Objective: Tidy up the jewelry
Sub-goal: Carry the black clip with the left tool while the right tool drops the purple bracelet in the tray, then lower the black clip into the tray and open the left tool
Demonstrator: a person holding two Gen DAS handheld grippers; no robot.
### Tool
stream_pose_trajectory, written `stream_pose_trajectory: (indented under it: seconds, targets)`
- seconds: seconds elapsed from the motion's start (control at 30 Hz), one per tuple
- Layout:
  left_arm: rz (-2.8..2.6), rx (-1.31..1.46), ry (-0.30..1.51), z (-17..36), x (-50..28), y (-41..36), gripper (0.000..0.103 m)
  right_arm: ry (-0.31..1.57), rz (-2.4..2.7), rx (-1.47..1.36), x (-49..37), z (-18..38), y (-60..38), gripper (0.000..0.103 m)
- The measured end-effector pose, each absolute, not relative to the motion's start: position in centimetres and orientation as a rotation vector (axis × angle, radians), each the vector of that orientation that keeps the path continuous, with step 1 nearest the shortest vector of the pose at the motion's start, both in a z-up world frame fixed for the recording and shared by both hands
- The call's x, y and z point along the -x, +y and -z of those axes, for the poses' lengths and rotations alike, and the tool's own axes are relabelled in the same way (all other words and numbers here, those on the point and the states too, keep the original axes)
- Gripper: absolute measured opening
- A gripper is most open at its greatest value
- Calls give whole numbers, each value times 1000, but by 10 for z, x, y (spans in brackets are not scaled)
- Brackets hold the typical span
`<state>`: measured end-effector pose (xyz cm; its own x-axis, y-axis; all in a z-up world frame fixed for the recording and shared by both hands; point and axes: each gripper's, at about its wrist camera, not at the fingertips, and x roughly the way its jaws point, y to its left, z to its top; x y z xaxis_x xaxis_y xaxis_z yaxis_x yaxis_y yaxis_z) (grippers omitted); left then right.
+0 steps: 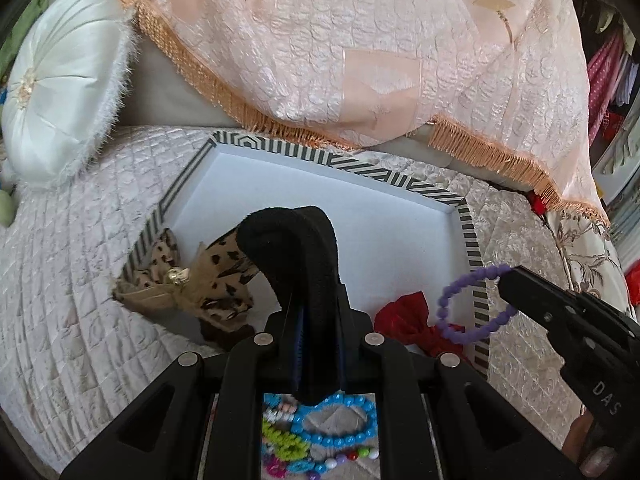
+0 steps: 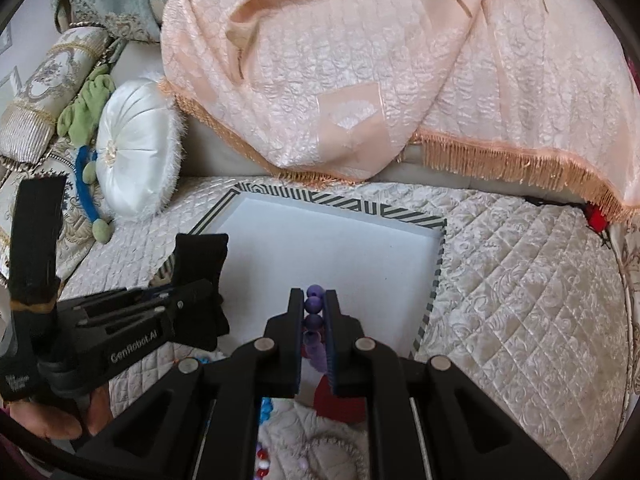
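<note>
Black fabric band (image 1: 296,248) is clamped by the left gripper (image 1: 308,320), drooping leftward above the striped tray (image 1: 472,236); rightward, a purple bead bracelet (image 1: 472,308) is pinched edgewise in the right gripper (image 2: 314,308) above the tray's edge.

Red bow (image 1: 408,320) half behind purple bracelet (image 1: 472,304); blue bead bracelet (image 1: 332,420) partly hidden by gripper frame.

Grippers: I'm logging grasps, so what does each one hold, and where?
The left gripper pinches a black fabric band mid-length. The right gripper clamps the purple bead bracelet across a few beads on its rim.
</note>
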<state>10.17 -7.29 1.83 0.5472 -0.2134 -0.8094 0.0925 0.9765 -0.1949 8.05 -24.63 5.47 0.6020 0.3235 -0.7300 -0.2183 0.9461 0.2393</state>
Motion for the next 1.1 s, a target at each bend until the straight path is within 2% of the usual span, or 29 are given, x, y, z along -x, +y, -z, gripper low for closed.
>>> stream_pose_trajectory:
  seconds: [0.63, 0.7, 0.77, 0.87, 1.0, 1.1]
  targets:
    - [161, 140, 1069, 38, -136, -76, 0, 1009, -154, -60, -142, 24, -270, 9]
    - [158, 145, 1062, 37, -136, -76, 7, 1014, -147, -39, -143, 28, -268, 9]
    - [159, 161, 1059, 36, -136, -74, 19, 1018, -131, -27, -144, 31, -267, 10]
    - [154, 164, 1056, 34, -135, -74, 28, 1021, -125, -46, -145, 32, -269, 20]
    - [155, 145, 1042, 27, -128, -76, 29, 1006, -136, -68, -138, 25, -270, 33]
    - [152, 127, 1027, 20, -120, -78, 29, 976, -142, -86, -127, 13, -271, 38]
